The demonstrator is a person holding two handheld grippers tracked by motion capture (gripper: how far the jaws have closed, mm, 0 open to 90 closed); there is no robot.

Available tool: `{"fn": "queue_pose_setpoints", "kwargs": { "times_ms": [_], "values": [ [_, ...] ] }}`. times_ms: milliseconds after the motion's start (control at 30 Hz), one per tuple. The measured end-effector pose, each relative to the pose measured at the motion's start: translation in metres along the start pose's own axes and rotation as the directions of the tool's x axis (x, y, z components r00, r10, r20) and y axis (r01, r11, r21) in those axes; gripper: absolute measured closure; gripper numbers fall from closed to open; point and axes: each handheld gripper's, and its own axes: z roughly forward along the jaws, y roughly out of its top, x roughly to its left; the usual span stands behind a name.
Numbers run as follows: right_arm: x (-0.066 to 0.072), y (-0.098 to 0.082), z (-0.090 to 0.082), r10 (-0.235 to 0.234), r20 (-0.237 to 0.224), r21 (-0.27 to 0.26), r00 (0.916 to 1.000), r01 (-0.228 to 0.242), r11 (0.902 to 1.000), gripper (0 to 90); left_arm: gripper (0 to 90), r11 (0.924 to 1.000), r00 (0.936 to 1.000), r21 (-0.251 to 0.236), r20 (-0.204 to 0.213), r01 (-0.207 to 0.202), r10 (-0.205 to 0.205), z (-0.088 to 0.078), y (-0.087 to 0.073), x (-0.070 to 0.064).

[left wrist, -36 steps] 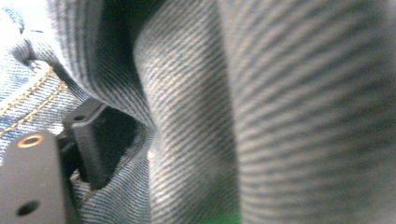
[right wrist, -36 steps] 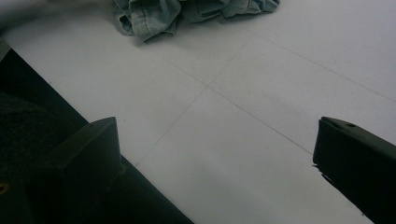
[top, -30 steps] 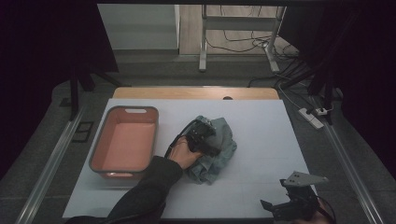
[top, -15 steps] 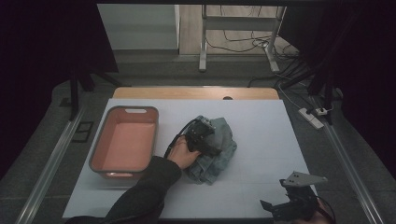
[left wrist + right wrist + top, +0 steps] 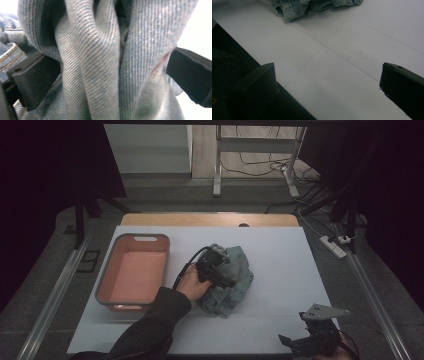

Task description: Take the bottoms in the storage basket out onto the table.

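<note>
table (image 5: 300, 270): white sheet covers it, denim bundle near the middle, bin to its left; bare surface at the near right, where the idle tool waits.
bin (image 5: 107, 277): salmon-coloured tub, nothing in it, just left of the denim; likely where the cloth is meant to go, judging by how close it sits.
jeans (image 5: 235, 280): crumpled blue-grey denim heap on the sheet, apart from the bin; thick folds (image 5: 105, 62) stand up between the left tool's jaws.
left hand (image 5: 192, 282): comes in from the near left, dark sleeve, wrapped round the tool to push it into the heap.
left gripper (image 5: 217, 270): buried in the denim, jaws have just been opening and stand wide, a fold between them; pads look beside the cloth, not pinching it, so no grip yet. Seems set for a bite on a thick fold.
right gripper (image 5: 312, 342): near right edge of the table, well apart from the jeans, jaws spread, nothing between them but bare sheet (image 5: 332, 75); parked out of the way.
</note>
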Motion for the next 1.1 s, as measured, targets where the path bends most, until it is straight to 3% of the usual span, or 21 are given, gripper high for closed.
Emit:
{"fn": "queue_pose_setpoints", "kwargs": {
  "times_ms": [133,467,1100],
  "values": [
    [0.000,0.000,0.000,0.000,0.001,0.004,1.0000,0.000,1.0000,0.7,0.0,1.0000,0.9996,-0.002,0.028,-0.006,0.007,-0.003,0.000,0.000],
    [0.000,0.000,0.000,-0.004,-0.001,0.009,1.0000,0.004,0.9999,0.6,0.0,1.0000,0.9991,0.004,0.043,-0.004,0.004,-0.008,0.003,-0.005],
    [0.001,0.000,0.001,-0.006,0.001,0.007,1.0000,0.006,1.0000,0.7,0.0,0.9994,0.9985,-0.018,0.044,-0.031,0.032,-0.024,0.003,-0.012]
  ]
}}
